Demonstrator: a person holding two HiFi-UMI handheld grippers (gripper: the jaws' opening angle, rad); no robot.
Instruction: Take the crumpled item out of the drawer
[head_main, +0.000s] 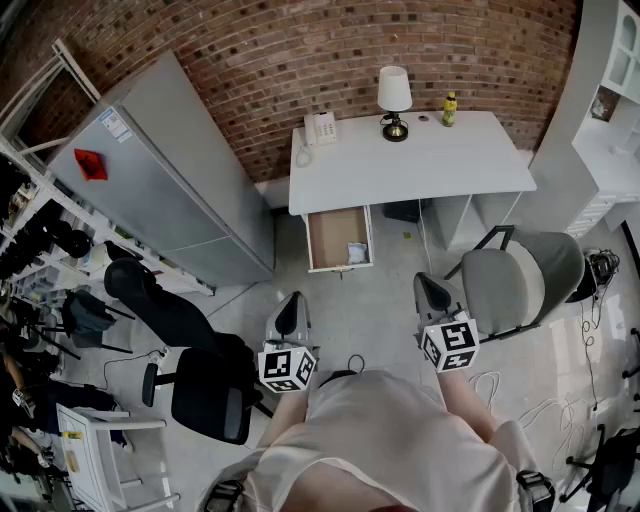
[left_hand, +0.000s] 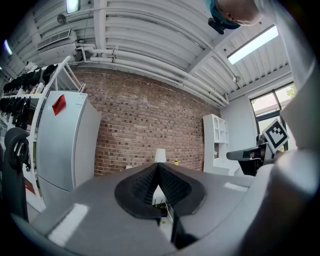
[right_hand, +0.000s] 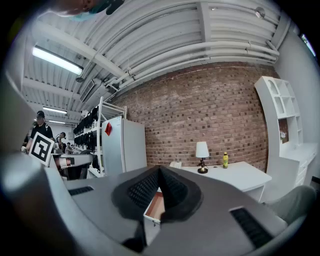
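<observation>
Drawer (head_main: 328, 235) holds crumpled item (head_main: 357, 252) in its near-right corner; long axis unclear.

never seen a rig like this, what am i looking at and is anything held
A person, no robot, holds a clamp tool in each hand. The top-down picture is from a camera on their head, showing the left tool and right tool. The other two pictures look along each tool's jaws; both are shut and empty. Ahead, a white desk carries a lamp, phone and bottle. Its open drawer holds a crumpled white item.
</observation>
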